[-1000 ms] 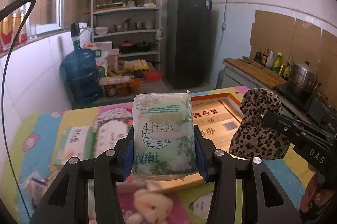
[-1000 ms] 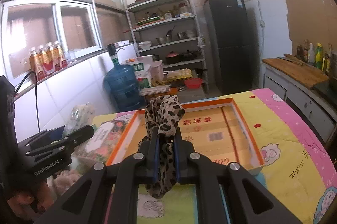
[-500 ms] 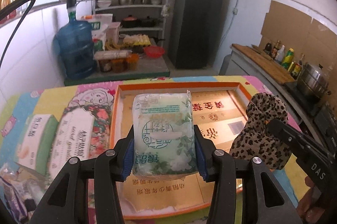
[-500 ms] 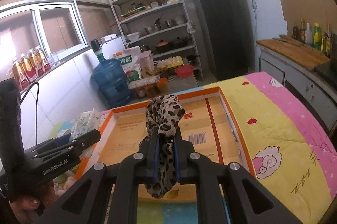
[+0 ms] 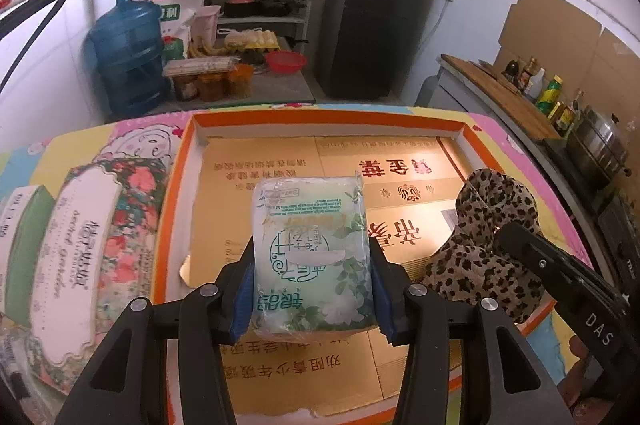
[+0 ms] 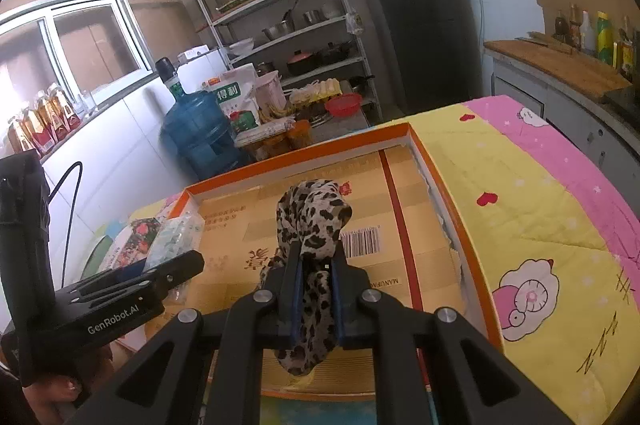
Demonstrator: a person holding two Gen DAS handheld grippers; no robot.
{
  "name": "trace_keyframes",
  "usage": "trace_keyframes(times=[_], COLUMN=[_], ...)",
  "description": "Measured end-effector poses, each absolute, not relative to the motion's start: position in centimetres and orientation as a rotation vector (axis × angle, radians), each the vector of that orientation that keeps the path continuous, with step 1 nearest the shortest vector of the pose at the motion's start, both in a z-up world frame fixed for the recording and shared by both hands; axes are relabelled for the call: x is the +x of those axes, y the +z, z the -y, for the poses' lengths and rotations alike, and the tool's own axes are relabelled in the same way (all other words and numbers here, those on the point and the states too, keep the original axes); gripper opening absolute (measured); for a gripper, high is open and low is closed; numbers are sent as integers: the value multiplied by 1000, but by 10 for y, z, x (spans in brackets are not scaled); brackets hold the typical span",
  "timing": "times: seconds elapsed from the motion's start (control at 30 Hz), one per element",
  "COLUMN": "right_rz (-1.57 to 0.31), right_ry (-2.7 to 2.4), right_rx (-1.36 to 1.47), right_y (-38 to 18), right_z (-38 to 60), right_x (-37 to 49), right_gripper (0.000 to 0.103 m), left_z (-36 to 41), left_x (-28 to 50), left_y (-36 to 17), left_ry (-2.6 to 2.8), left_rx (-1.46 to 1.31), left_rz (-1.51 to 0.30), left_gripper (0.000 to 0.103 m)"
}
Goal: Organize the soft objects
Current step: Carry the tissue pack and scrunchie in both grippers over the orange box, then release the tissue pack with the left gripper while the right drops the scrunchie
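Tissue pack point(image 5: 310, 257), soft and plastic-wrapped, sits pinched at its lower half between the blue pads of our left tool point(image 5: 312, 299), hanging over the middle of the orange-rimmed cardboard tray point(image 5: 176, 185). At its 3 o'clock, our right tool point(image 6: 313, 291) is closed almost fully on a leopard-print cloth point(image 6: 312, 221), also above the tray.

We judge the slick wrapper could slide out of the pads if we tilt the pack, since only its sides are squeezed. The cloth droops below the right tool and could snag on the tray rim or land bunched up. With both tools close together over one tray, we might knock one against the other when letting go.

We cannot tell how high either item hangs above the tray floor. At 9 o'clock, the floral tissue box point(image 5: 92, 245) and a green pack point(image 5: 24, 257) on the cartoon-print surface point(image 6: 540, 209) are cut off by the frame, and the tray's near edge hides behind the tool bodies.
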State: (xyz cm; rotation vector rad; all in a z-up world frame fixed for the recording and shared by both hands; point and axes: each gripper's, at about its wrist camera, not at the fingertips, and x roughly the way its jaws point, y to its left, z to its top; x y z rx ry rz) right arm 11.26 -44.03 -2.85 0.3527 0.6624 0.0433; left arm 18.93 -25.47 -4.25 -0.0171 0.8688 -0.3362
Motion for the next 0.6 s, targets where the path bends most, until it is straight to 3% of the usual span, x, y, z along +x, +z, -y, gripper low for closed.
trace_keyframes(times=[0.3, 0.4, 0.47, 0.6], right_rz=[-686, -689, -684, -675], right_ry=[23, 13, 5, 1], right_rx=[349, 347, 344, 341], right_y=[-35, -35, -35, -32], right_z=[442, 442, 442, 442], right_x=[119, 118, 117, 115], right_gripper=[16, 28, 46, 49], left_z=[259, 261, 261, 259], left_x=[196, 192, 191, 187], left_y=[-49, -46, -43, -37], left_ry=[-357, -358, -359, -356], left_rx=[-16, -8, -4, -1], left_rz=[-882, -848, -833, -807], left_gripper=[59, 68, 73, 73])
